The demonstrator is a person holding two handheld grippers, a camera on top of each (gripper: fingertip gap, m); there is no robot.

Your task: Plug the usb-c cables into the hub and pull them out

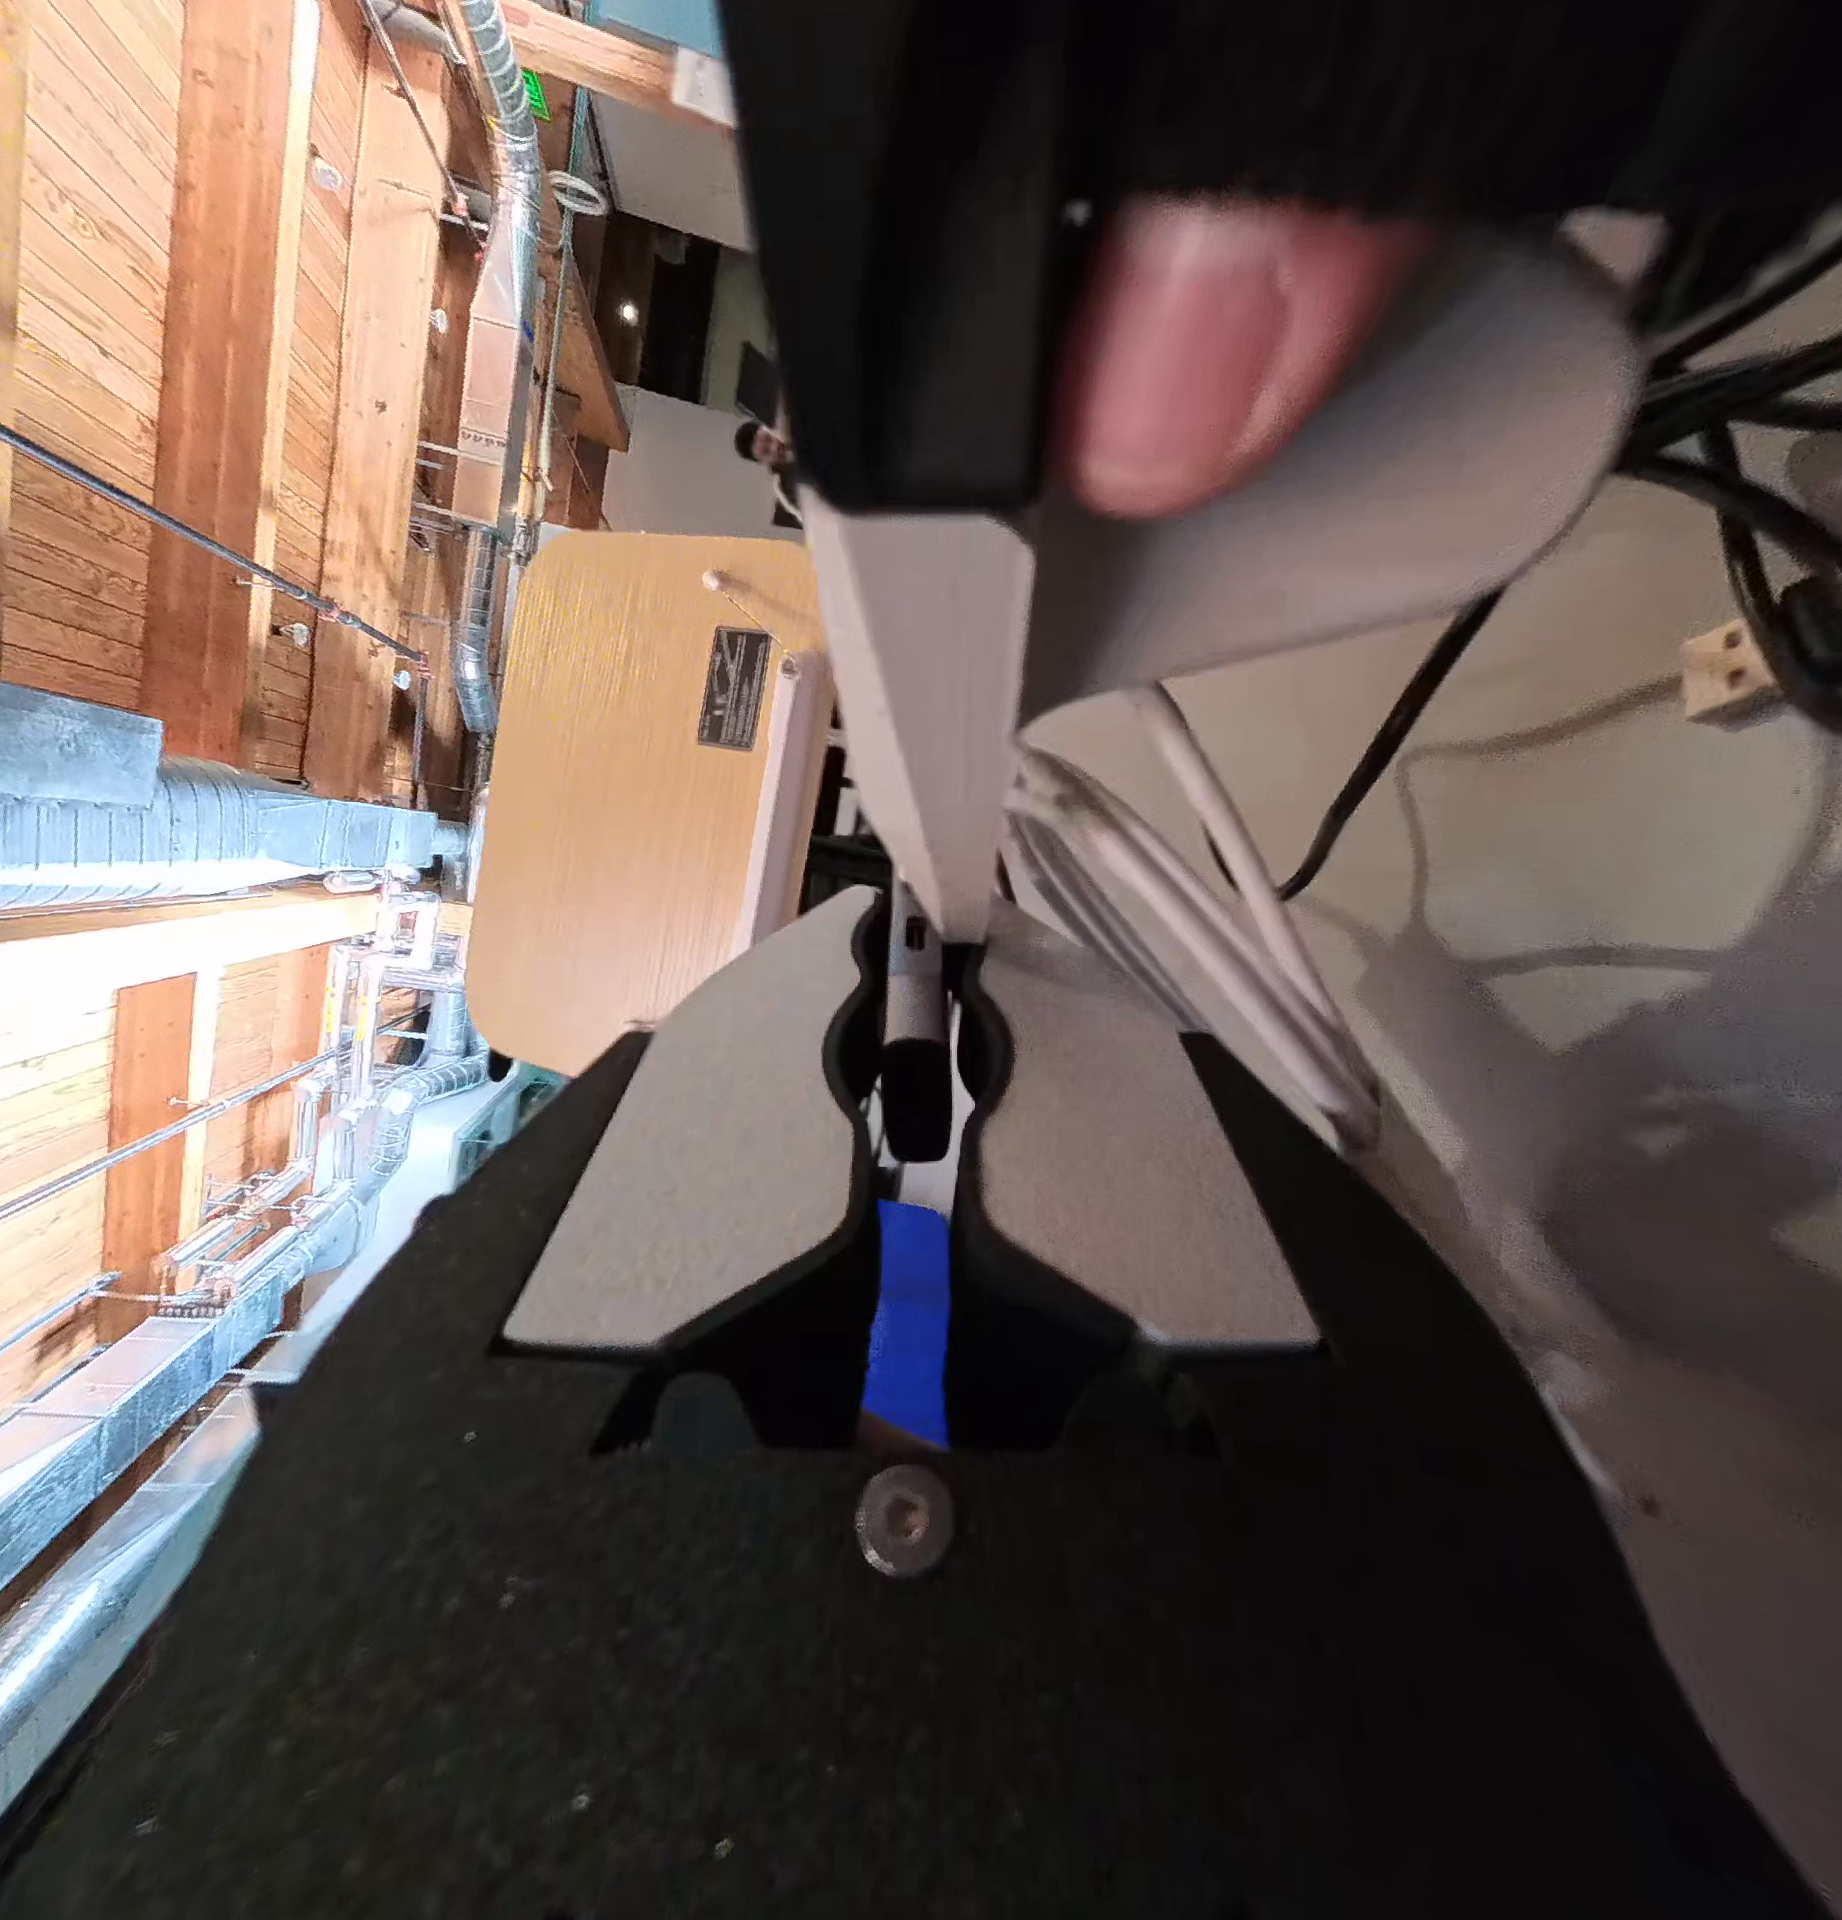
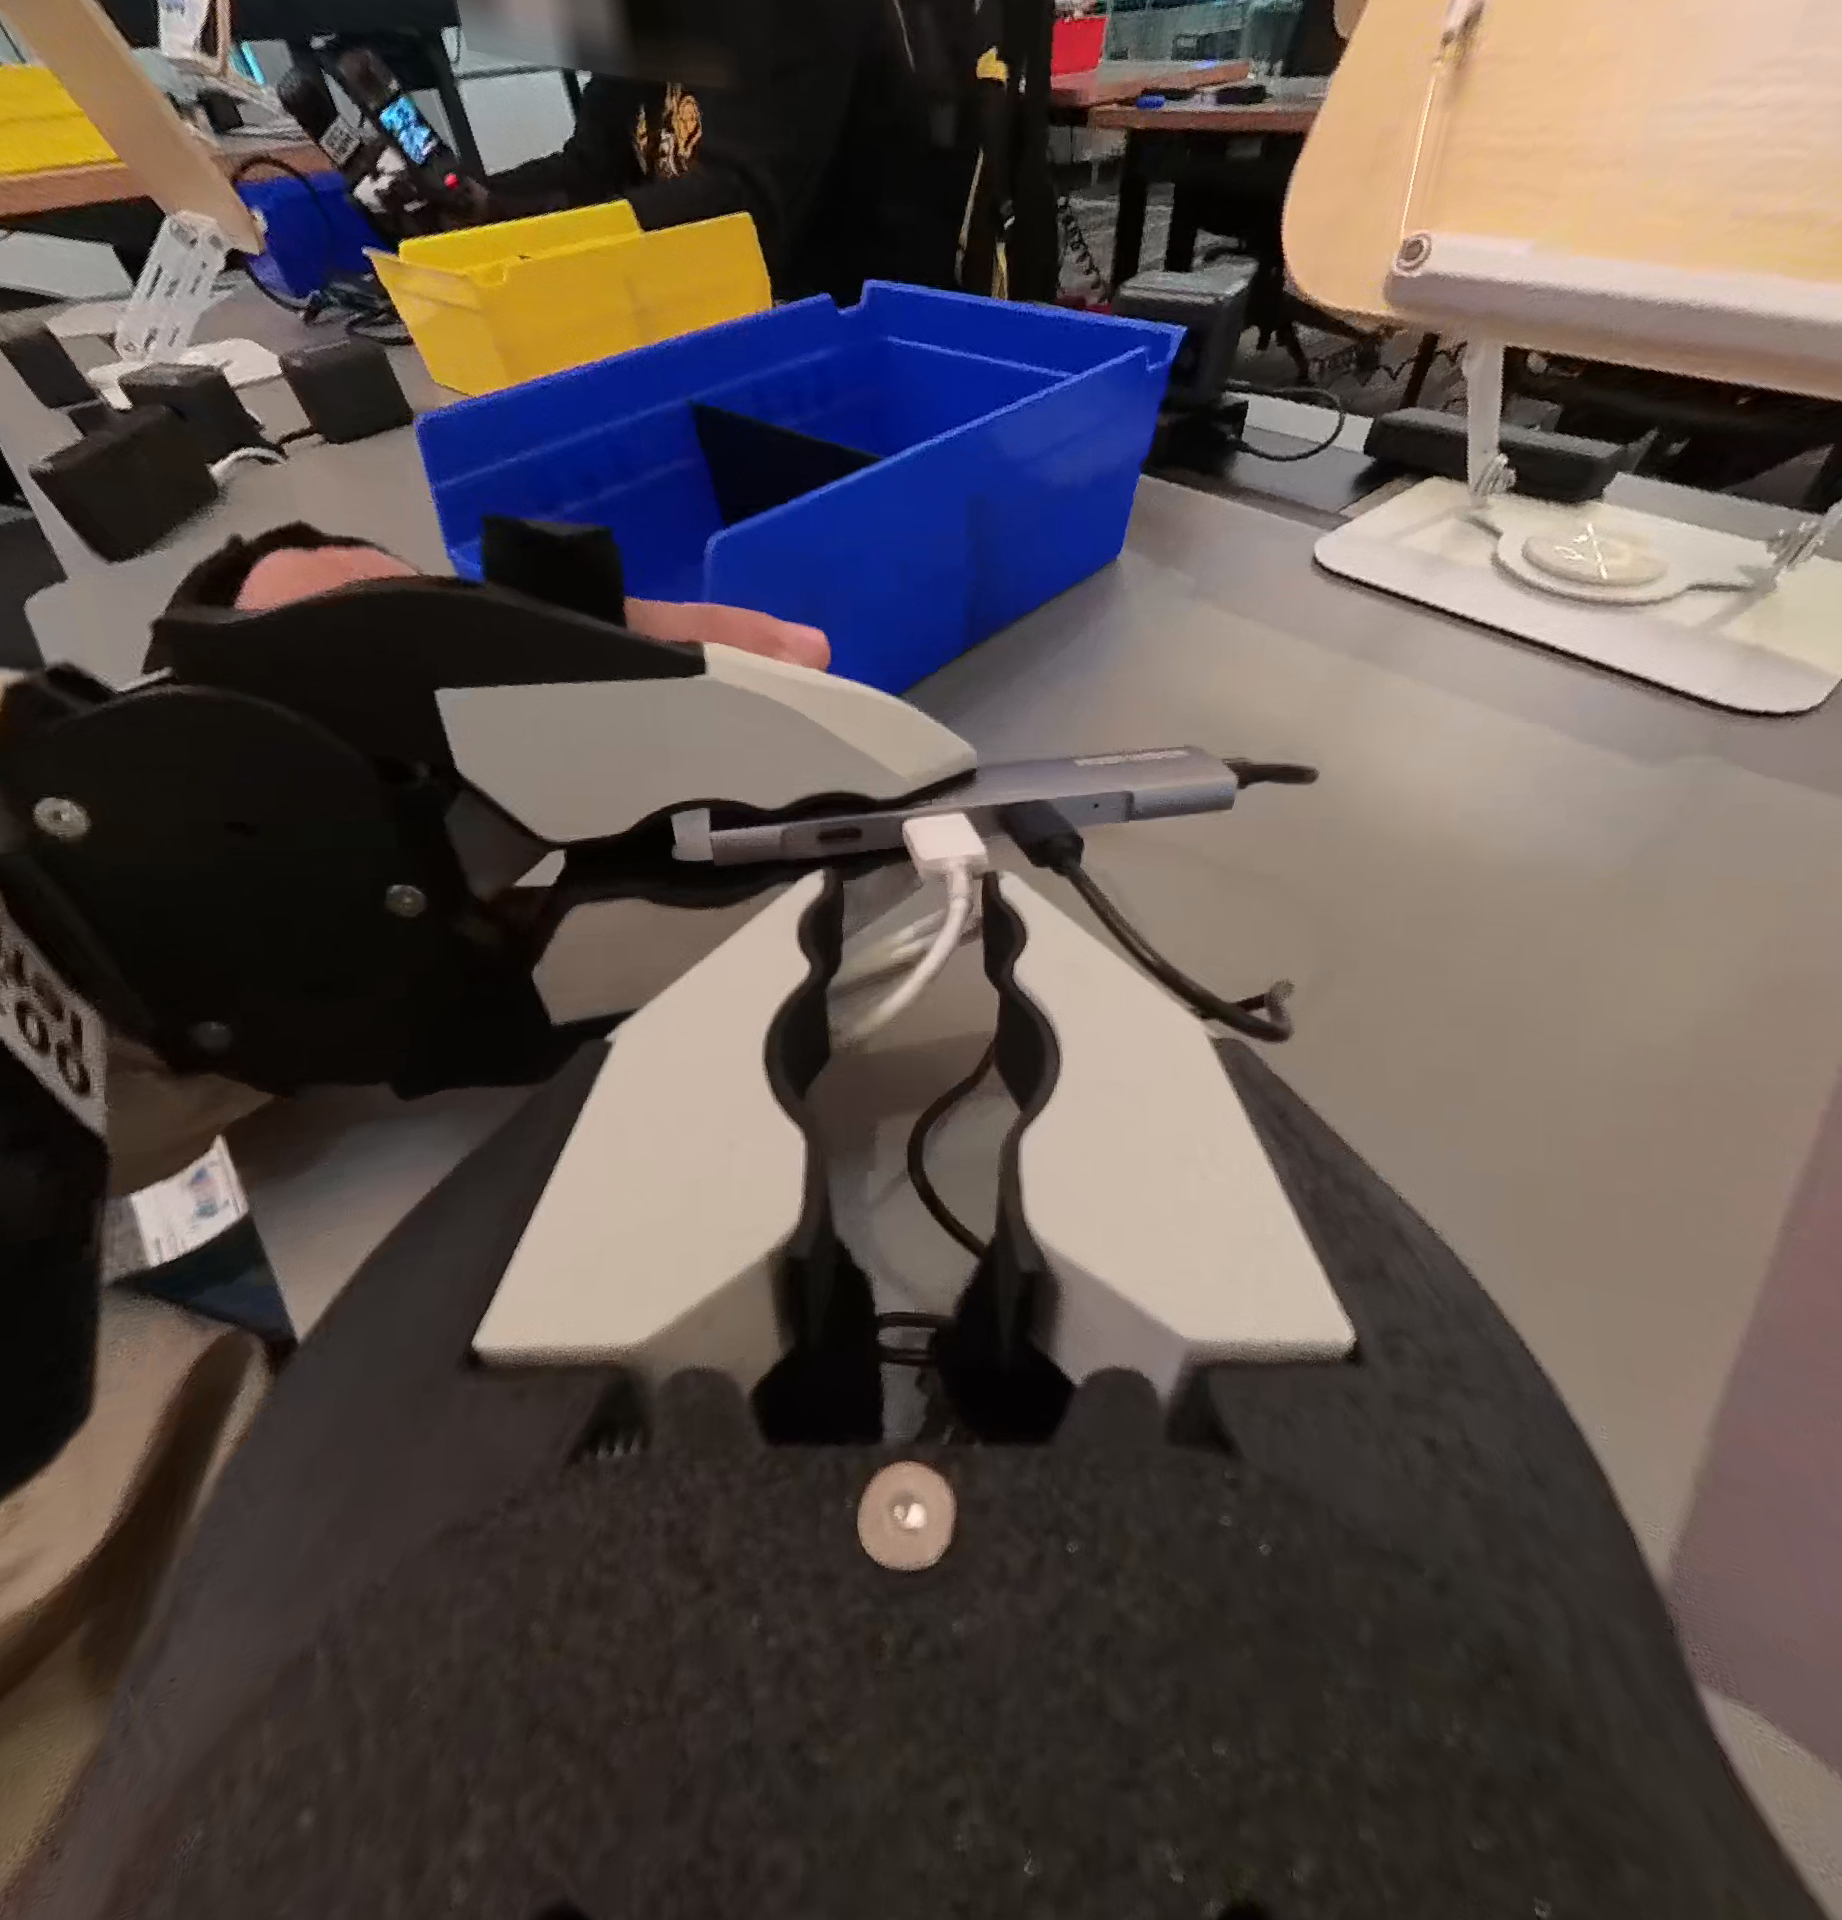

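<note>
A slim grey hub (image 2: 1093, 792) is held level above the grey table (image 2: 1519, 1091). My left gripper (image 2: 844, 821) comes in from the left and is shut on the hub's left end. A white USB-C plug (image 2: 943, 842) and a black plug (image 2: 1042, 831) sit in the hub's near side. My right gripper (image 2: 912, 891) is open just below the white plug, and the white cable (image 2: 932, 966) runs between its fingers. In the left wrist view my left gripper (image 1: 922, 940) clamps the hub (image 1: 909, 987) edge-on. The right gripper's fingers (image 1: 927, 707) and white cable (image 1: 1187, 925) are close ahead.
A blue bin (image 2: 896, 582) stands right behind the hub, with a yellow bin (image 2: 584, 281) farther back. A white stand with a wooden board (image 2: 1582, 613) is at the right. Black blocks (image 2: 127, 478) sit at the far left. The black cable (image 2: 1177, 977) trails over the table. My left and right fingertips are right by each other.
</note>
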